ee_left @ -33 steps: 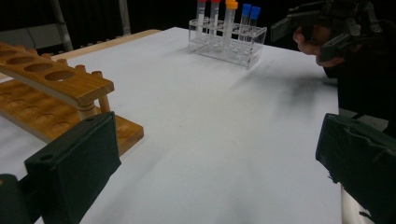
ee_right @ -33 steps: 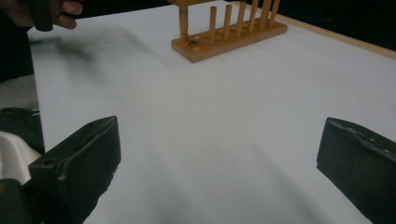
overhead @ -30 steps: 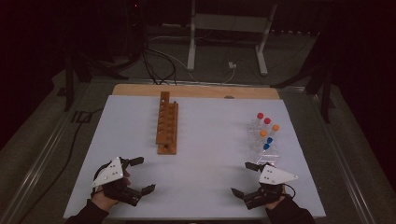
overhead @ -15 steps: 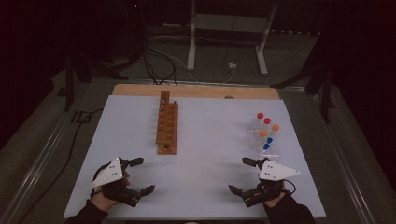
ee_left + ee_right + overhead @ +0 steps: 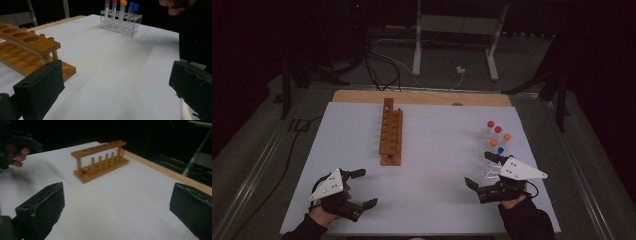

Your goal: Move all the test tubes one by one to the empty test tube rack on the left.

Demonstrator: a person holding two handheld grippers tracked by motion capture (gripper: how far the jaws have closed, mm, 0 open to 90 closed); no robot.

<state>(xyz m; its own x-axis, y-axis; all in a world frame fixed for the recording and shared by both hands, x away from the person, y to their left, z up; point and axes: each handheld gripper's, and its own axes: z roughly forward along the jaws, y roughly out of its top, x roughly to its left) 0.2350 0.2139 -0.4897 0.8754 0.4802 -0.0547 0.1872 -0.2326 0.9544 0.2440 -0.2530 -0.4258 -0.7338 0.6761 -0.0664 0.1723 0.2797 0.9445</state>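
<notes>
An empty wooden tube rack (image 5: 391, 135) stands lengthwise at mid-table, also seen in the left gripper view (image 5: 30, 47) and the right gripper view (image 5: 100, 161). A clear plastic rack (image 5: 494, 150) at the right holds several capped tubes (image 5: 122, 10) with red, orange and blue caps. My left gripper (image 5: 367, 187) rests open near the front left edge, nothing between its jaws (image 5: 117, 85). My right gripper (image 5: 477, 168) is open and empty just in front of the clear rack, its upper jaw close to the rack, its camera facing the wooden rack (image 5: 117, 207).
The white tabletop (image 5: 437, 150) has a wooden strip (image 5: 422, 97) along its far edge. Cables and metal stand legs (image 5: 417, 45) lie on the dark floor beyond. The other hand (image 5: 175, 7) appears in the left gripper view, top right.
My right gripper has moved a little forward and to the right, closer to the clear rack. The left gripper has stayed nearly still.
</notes>
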